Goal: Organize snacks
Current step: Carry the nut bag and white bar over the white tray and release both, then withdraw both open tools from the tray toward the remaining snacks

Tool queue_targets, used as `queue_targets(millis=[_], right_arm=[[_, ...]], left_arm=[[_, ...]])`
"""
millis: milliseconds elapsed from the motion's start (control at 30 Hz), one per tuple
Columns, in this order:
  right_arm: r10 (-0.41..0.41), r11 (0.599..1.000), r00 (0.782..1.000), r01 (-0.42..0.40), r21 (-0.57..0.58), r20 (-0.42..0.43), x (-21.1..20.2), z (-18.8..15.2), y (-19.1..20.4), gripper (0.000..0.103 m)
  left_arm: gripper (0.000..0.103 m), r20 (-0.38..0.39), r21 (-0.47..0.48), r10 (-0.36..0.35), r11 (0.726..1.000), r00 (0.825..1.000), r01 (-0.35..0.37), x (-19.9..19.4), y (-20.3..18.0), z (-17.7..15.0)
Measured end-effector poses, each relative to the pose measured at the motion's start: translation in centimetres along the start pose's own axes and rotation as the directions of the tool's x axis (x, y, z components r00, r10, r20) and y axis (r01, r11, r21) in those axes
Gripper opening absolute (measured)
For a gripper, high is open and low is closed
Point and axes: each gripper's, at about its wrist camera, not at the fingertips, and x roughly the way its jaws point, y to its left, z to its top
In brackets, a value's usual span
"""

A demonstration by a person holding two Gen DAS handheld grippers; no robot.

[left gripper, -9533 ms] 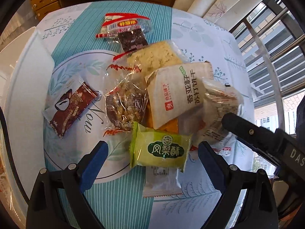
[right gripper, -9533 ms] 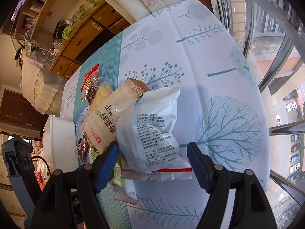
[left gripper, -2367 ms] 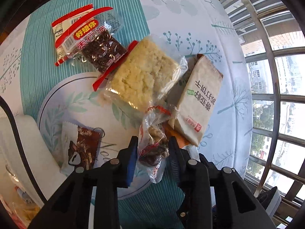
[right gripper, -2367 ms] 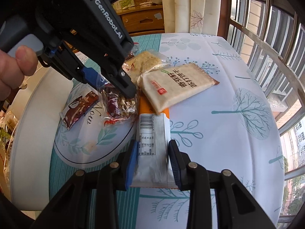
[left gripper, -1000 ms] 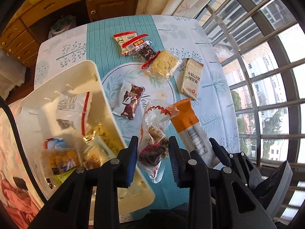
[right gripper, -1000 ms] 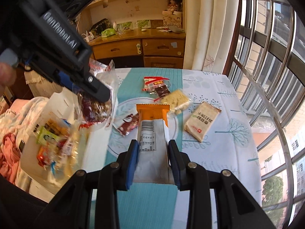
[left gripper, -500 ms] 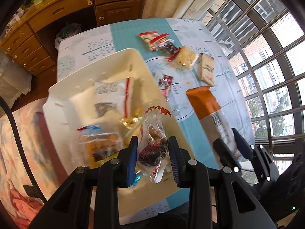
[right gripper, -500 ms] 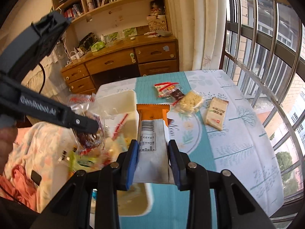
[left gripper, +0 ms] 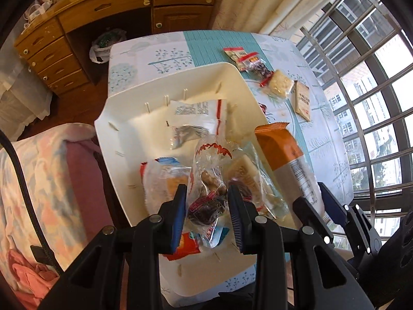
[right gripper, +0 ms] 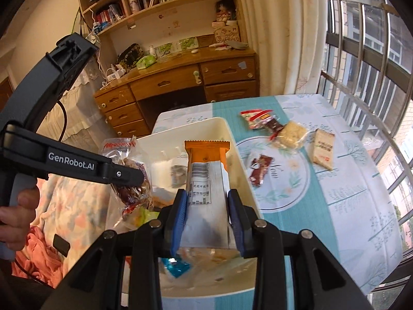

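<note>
My left gripper (left gripper: 207, 214) is shut on a clear bag of nut snacks (left gripper: 209, 178) and holds it above the white bin (left gripper: 124, 139). My right gripper (right gripper: 207, 217) is shut on an orange-and-white packet (right gripper: 206, 178), also above the white bin (right gripper: 204, 126). The bin holds several snack packs, among them a white bag with a red stripe (left gripper: 198, 113). On the table lie a brown chocolate pack (right gripper: 260, 171), a yellow cracker pack (right gripper: 290, 133), a beige biscuit pack (right gripper: 322, 148) and red-labelled packs (right gripper: 258, 118). The right gripper (left gripper: 313, 210) shows in the left wrist view.
The table (right gripper: 348, 193) has a teal and white tree-print cloth and stands by a barred window (right gripper: 374, 59). A wooden desk with drawers (right gripper: 180, 82) is behind it. A bed with a pink blanket (left gripper: 38, 180) lies left of the bin.
Both grippers have carried their packs from over the table to above the bin. The bin now fills more of both views.
</note>
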Motion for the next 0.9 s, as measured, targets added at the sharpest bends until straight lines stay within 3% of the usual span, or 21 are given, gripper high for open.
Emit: queue_targets(millis=[200,267,333,367,467,600,900], right_arm=[[0.026,0.999,1.000,-0.026,-0.018,-0.005,0.8,0.6,1.5,0.033],[0.033,0.999,0.999,-0.033,-0.015,-0.012,1.2,0.9,1.8,0.035],[0.038,0.999,0.999,-0.039,-0.007,-0.030,1.6,1.1,1.9,0.035],[0.042,0.999,0.998,-0.042,0.000,-0.040,1.8,1.1,1.9,0.035],[0.053,0.999,0.996,-0.051,0.019,-0.071,2.2,1.3,1.8,0.036],[0.059,0.997,0.993,-0.054,0.051,-0.098,2.3,1.6,1.3,0.045],[0.065,0.980,0.981,-0.028,0.199,-0.184,2.1,2.1,-2.6,0.046]], left_arm=[[0.031,0.015,-0.005,0.007,1.000,1.000,-0.007,-0.2,1.2,0.7],[0.036,0.026,-0.002,0.005,1.000,1.000,-0.005,-0.6,1.3,0.9],[0.071,0.037,0.003,0.027,1.000,0.999,-0.027,-0.8,1.4,1.1],[0.075,0.047,0.000,0.044,0.999,0.998,-0.044,-1.0,1.5,1.2],[0.076,0.054,-0.010,0.055,0.998,0.997,-0.054,-1.3,2.0,1.3],[0.076,0.051,-0.031,0.058,0.998,0.997,-0.056,-1.4,2.4,1.2],[0.077,0.085,-0.037,0.045,0.998,0.995,-0.042,-2.2,1.0,0.2]])
